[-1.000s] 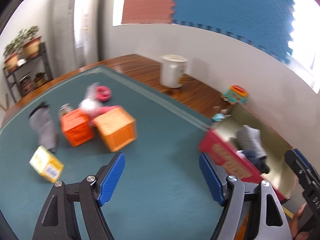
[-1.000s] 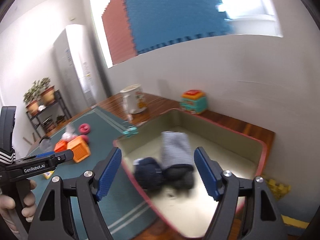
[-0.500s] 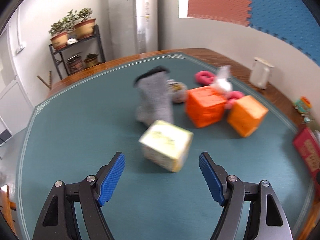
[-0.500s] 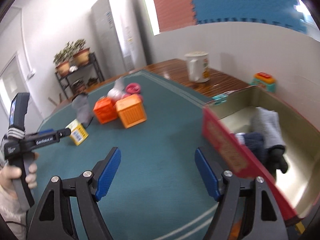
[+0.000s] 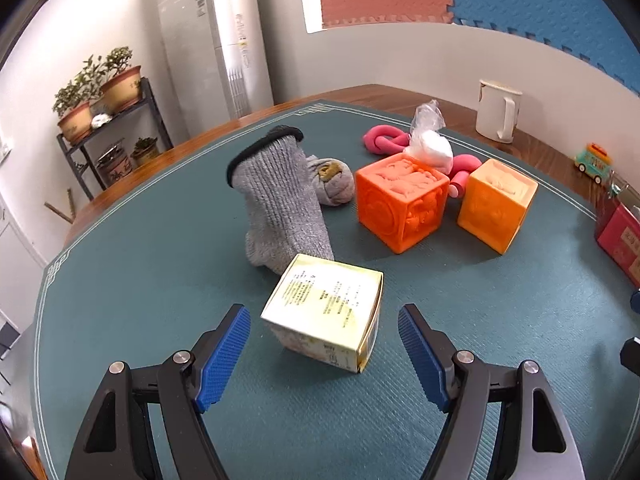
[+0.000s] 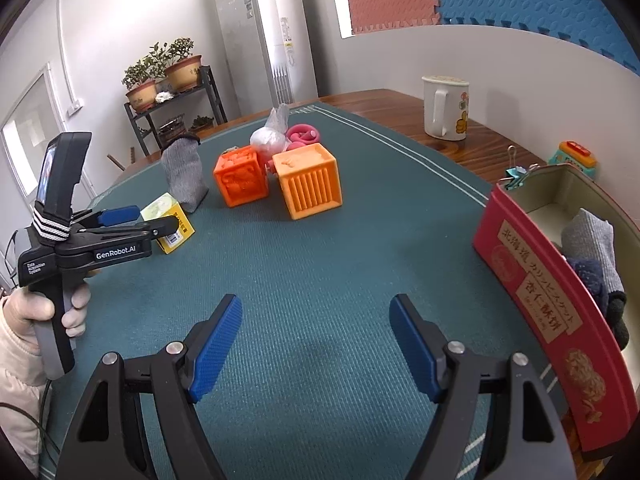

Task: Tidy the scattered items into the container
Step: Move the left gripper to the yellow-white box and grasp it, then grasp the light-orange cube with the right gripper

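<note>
two blue pads of the spread, empty left gripper (image 5: 324, 348) flank the yellow carton (image 5: 325, 316) on the tabletop (image 5: 160, 240), likely light and stiff, best pinched across flat sides, while only the right view shows the red container (image 6: 532, 280) beside the empty, spread right gripper (image 6: 316, 344).

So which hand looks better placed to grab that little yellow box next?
The left. The left gripper is open with the yellow box just ahead between its fingers. The right gripper is open over bare mat, away from it.
</note>
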The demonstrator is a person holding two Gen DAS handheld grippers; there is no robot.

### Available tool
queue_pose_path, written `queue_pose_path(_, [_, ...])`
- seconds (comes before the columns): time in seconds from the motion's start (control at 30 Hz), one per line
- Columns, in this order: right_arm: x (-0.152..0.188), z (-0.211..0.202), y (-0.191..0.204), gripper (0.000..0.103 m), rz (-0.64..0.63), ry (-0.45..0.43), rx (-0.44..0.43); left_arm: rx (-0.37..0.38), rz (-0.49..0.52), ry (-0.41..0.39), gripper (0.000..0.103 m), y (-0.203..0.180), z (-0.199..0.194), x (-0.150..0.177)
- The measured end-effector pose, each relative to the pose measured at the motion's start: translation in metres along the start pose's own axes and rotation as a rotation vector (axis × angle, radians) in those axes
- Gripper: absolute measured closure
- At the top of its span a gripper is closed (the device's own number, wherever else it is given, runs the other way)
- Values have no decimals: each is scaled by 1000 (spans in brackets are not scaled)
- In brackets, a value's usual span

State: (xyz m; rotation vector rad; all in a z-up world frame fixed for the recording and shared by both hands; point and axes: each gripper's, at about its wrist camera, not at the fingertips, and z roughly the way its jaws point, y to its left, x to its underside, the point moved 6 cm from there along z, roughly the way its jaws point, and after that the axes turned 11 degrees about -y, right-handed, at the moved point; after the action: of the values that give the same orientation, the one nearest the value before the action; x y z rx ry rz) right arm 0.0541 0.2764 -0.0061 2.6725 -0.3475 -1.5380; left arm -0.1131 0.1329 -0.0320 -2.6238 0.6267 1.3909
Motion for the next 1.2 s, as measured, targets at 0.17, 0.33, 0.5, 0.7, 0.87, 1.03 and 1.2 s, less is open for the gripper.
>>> queue_pose_path(0.17, [0,5,6,24,-13,16,-4,22,-56,46,27,9,16,8])
queue_pose_path(0.33, [-7,10,12,24,-14,24,-25,40,-82,62,45,9,17,9])
queue_pose_path(0.5, [-22,19,12,24,-3,19,-31,50,-84,40,45,7,10,5])
queue_pose_path(0.7, [-41,42,7,24,6,28,-27,74,-85,6,45,6,-6,0])
queue_pose_path(0.87, [-49,79,5,24,-26,68,6,87,-80,-1,45,5,-15,-1])
queue_pose_path(1.03, [-52,110,8,24,-66,107,25,95,-77,7,45,8,-12,-1])
queue_pose_path(1.2, [-57,134,6,24,-78,121,58,102,-76,12,45,10,-11,1])
